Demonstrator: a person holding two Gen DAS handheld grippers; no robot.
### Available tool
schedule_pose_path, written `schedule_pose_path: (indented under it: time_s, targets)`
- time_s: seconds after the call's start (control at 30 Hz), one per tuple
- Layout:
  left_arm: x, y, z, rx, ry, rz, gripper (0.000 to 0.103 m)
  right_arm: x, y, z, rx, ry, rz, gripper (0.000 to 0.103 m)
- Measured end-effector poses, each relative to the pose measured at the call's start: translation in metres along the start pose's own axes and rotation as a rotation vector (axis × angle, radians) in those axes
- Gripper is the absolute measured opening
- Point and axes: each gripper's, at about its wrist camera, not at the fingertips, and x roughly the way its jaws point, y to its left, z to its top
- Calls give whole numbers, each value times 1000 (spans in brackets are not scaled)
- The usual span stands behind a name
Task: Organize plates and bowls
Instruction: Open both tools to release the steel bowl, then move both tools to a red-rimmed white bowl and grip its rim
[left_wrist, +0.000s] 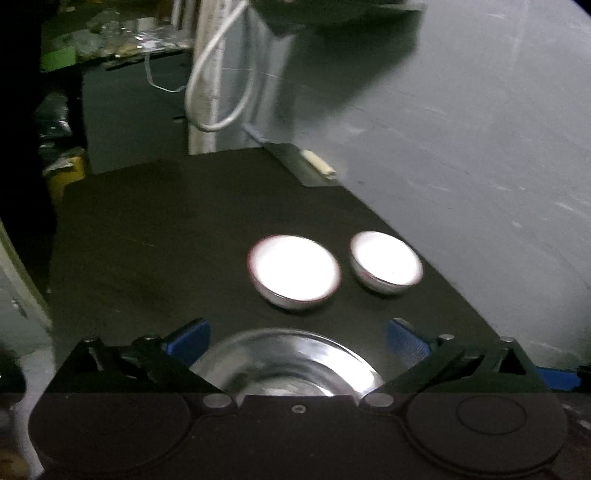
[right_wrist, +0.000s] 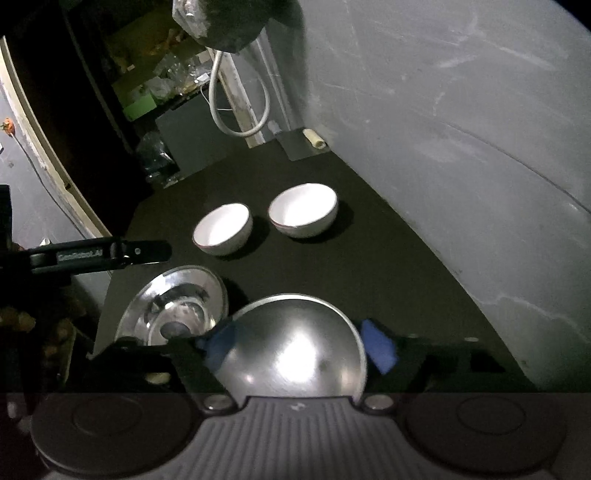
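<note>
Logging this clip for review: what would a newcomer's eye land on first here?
Two white bowls sit side by side, apart, glowing against the dark table near the grey wall. Nearer the cameras lie two shiny metal dishes, one in front of each gripper, both with jaws open.

The two white bowls (left_wrist: 293, 271) are glared out (interiors unreadable), and each camera's housing hides its steel dish's (right_wrist: 295, 347) near rim.

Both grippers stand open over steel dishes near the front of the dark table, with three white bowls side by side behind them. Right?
Not quite: the right wrist view shows two white bowls, not three. The rest holds: left gripper and right gripper open, steel dishes on the dark table.
</note>
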Motion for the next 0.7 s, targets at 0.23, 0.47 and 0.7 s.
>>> schedule_pose_path:
  time_s: [0.23, 0.47, 0.7]
  targets:
    - [24, 36, 21, -67, 4, 65, 102, 30, 22, 23, -2, -23, -4, 101]
    - [61, 50, 43, -41, 32, 99, 102, 81, 32, 54, 106, -5, -29, 101]
    - [95, 57, 56, 9, 64, 83, 102, 124, 42, 66, 166, 28, -60, 92]
